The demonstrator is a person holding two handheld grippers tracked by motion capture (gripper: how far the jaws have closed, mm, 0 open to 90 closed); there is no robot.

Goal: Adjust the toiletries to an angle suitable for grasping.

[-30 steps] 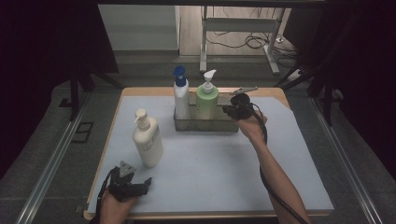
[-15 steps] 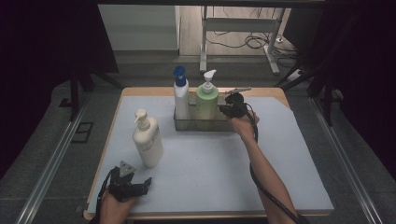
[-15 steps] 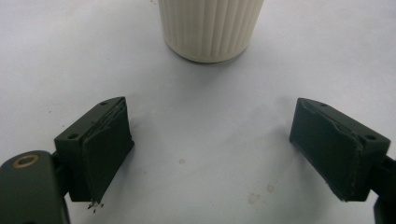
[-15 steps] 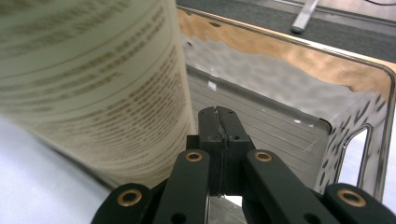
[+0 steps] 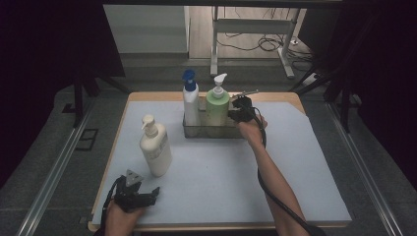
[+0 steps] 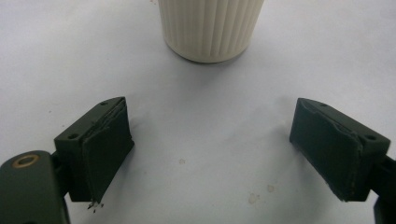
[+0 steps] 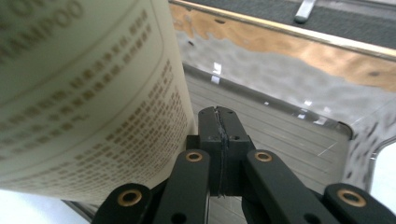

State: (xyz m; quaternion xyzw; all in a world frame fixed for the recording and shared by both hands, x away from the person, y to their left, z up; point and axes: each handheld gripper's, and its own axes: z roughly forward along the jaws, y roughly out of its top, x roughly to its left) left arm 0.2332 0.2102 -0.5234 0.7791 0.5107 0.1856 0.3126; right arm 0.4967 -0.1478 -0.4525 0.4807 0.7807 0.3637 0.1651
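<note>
Cream ribbed bottle [image 5: 156,150], green bottle [image 5: 217,110], blue-capped white bottle [image 5: 190,101]

My table [image 5: 314,196] wears a pale sheet; beyond it I see grey floor [image 5: 152,61], a metal desk frame [image 5: 246,29], cables [image 5: 255,45], dark surroundings.

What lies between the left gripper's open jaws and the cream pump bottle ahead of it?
Nothing but bare white table cover: in the left gripper view, the left gripper stands open short of the cream pump bottle, with a few small specks on the sheet.
</note>
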